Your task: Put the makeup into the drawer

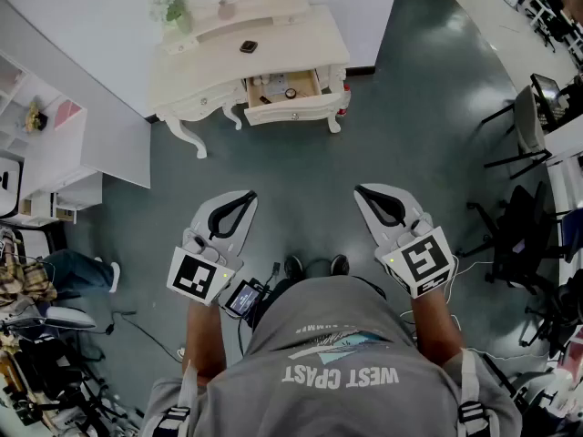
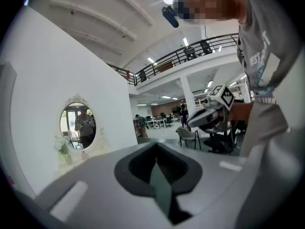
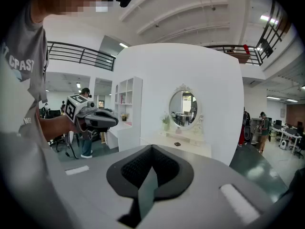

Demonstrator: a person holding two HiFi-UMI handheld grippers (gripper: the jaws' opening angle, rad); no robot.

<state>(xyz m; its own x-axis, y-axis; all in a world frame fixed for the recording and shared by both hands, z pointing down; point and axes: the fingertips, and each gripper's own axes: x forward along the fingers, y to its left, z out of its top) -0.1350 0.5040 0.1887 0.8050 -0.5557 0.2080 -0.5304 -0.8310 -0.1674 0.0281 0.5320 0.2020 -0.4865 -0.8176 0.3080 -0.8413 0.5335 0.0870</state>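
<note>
Evidently the task is partly done, or paused between trips. The left gripper [image 1: 239,204] hangs over the bare floor [image 1: 301,180] with its jaws pressed together and nothing between them, as its own view confirms. Well ahead stands the white dressing table [image 1: 209,71], far from both tools. Its drawer [image 1: 305,107] is pulled out, and a few small items [image 1: 290,92] lie inside, too small to name but probably makeup already stowed. On the tabletop behind the drawer one small dark compact [image 1: 248,46] sits in the open, so at least that piece seems left to move. The right gripper [image 1: 372,198] is likewise closed and empty, pointing towards the table. What remains, I judge, is to walk up, pick up the compact, drop it in, and perhaps push the drawer closed.
</note>
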